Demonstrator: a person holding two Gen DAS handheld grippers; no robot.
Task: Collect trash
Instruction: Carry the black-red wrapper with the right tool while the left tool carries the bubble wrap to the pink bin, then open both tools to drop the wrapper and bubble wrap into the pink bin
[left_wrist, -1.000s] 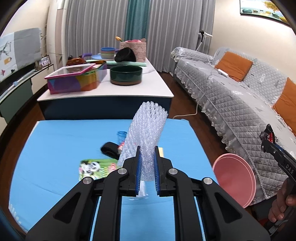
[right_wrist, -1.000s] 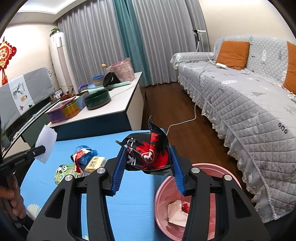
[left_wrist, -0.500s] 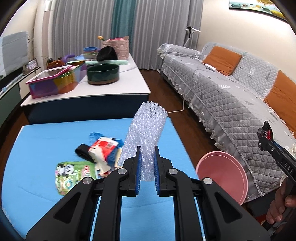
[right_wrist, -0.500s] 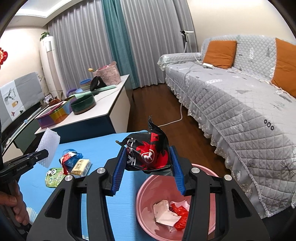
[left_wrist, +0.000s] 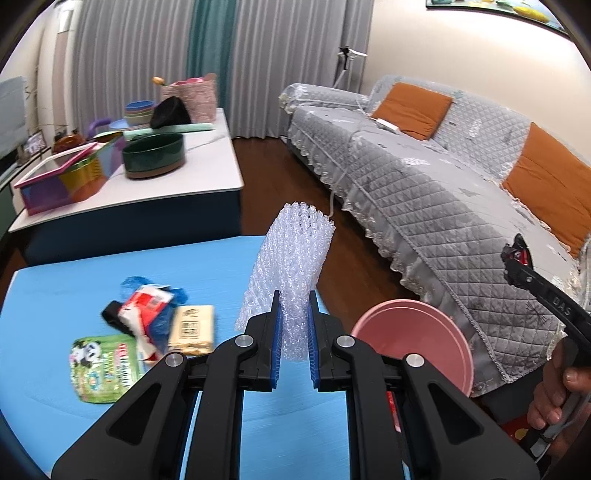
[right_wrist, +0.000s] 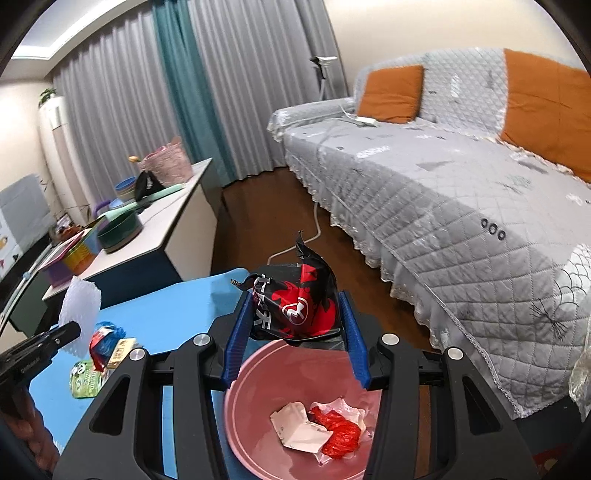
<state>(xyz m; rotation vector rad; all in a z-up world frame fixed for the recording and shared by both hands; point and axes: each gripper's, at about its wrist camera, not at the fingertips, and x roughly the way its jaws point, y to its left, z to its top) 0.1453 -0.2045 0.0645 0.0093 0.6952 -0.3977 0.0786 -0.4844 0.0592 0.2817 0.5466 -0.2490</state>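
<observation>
My left gripper (left_wrist: 293, 325) is shut on a sheet of bubble wrap (left_wrist: 291, 258) and holds it upright above the blue table (left_wrist: 55, 295); it also shows in the right wrist view (right_wrist: 79, 306). My right gripper (right_wrist: 293, 332) is shut on a black and red snack wrapper (right_wrist: 295, 302), held above the pink bin (right_wrist: 258, 424), which holds white paper (right_wrist: 299, 432) and a red scrap (right_wrist: 338, 432). The bin (left_wrist: 417, 339) stands just right of the table. A green panda packet (left_wrist: 99, 363), a yellow packet (left_wrist: 192, 328) and a red, white and blue wrapper (left_wrist: 147, 306) lie on the table.
A white low table (left_wrist: 207, 170) behind holds a dark green bowl (left_wrist: 153, 160), a colourful box (left_wrist: 66, 181) and baskets. A grey quilted sofa (left_wrist: 443, 192) with orange cushions runs along the right. Dark wood floor lies between them.
Both grippers have swung right towards the bin, each keeping its hold. The right gripper now hangs over the bin's inside. The table trash has slid left in view.
</observation>
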